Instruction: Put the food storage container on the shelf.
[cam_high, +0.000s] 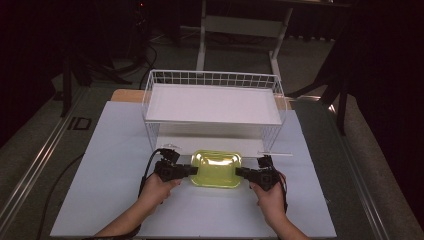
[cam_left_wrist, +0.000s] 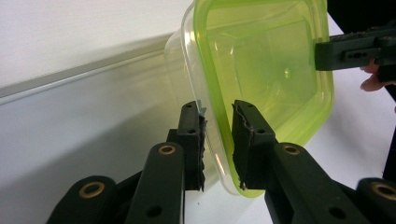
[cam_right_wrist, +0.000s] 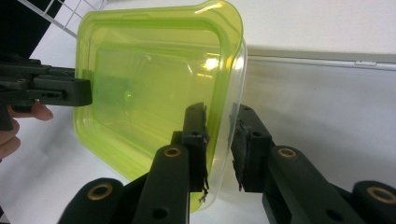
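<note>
Here, a yellow-green box (cam_high: 216, 169) of clear plastic sits on the white table (cam_high: 110, 160), at the near middle of it, just in front of a white wire rack (cam_high: 212, 102) that stands toward the far side. The rack carries a white shelf (cam_high: 212, 104), and its legs rise from the table on either side of the box's far edge. A gripper meets the box at each short end. The left gripper (cam_high: 191, 171), held in the left hand (cam_high: 157, 190), straddles the left rim: in the left gripper view the rim of the box (cam_left_wrist: 261, 70) passes between the two black jaws of this gripper (cam_left_wrist: 218, 140), with a visible gap on both sides, so the jaws are parted and not pressing the plastic. The right gripper (cam_high: 241, 173), held in the right hand (cam_high: 269, 196), straddles the right rim likewise: in the right gripper view the wall of the box (cam_right_wrist: 154, 79) runs between the jaws of that gripper (cam_right_wrist: 219, 140), which also stand apart around it rather than clamped. Each gripper view shows the opposite gripper farther off, touching the far rim of the box, the right one (cam_left_wrist: 327, 53) in the left gripper view and the left one (cam_right_wrist: 86, 93) in the right gripper view, with fingertips (cam_right_wrist: 35, 112) behind it. A black cable (cam_high: 147, 167) trails from the left gripper over the table.
</note>
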